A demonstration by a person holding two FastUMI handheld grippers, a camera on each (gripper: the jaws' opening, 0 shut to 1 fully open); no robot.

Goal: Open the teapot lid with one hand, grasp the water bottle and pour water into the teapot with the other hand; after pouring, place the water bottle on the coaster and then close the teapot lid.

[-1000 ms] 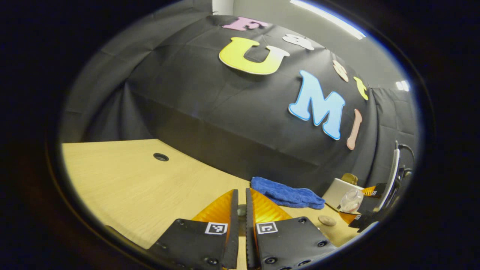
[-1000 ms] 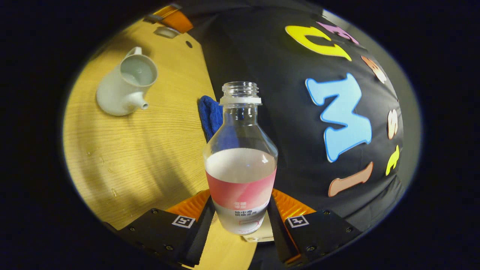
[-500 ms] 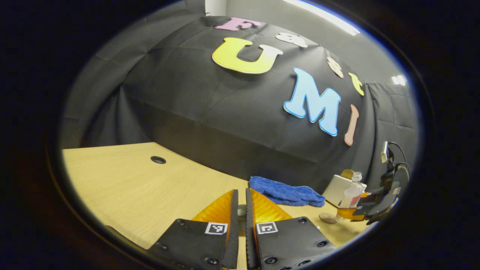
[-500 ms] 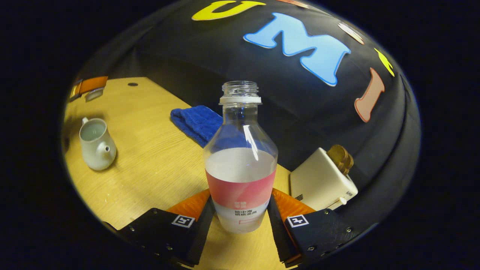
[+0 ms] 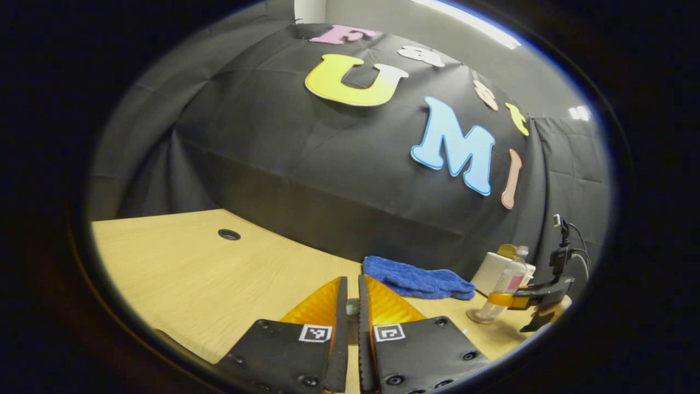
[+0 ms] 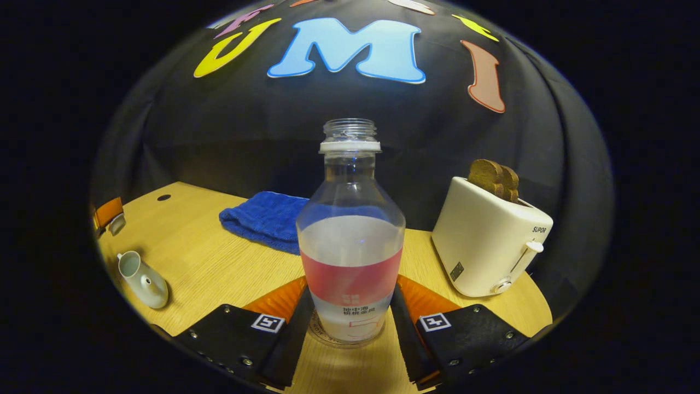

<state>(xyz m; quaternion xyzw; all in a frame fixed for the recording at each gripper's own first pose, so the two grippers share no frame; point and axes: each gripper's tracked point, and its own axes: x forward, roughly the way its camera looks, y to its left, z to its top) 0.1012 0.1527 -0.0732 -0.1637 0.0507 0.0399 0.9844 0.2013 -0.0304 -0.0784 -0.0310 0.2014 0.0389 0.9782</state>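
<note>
The clear water bottle (image 6: 350, 241), uncapped, pink-labelled and partly full, stands upright between my right gripper's (image 6: 350, 306) fingers, which press on its lower sides. Its base meets the round coaster (image 6: 319, 335); whether it rests there or hovers just above, I cannot tell. The white teapot (image 6: 145, 279) sits lidless at the left on the table (image 6: 219, 268). In the left gripper view, my left gripper (image 5: 350, 293) is shut on the small pale teapot lid (image 5: 353, 307). The bottle (image 5: 506, 287) and right gripper (image 5: 525, 298) appear far right.
A folded blue towel (image 6: 265, 219) lies at the back of the table by the wall. A white toaster (image 6: 486, 243) with toast in it stands to the right of the bottle. A cable hole (image 5: 228, 235) sits in the tabletop far left.
The right gripper turned the bottle from tilted to upright and carried it right and down onto the coaster. The teapot slid to the lower left of that view. The left gripper barely moved.
</note>
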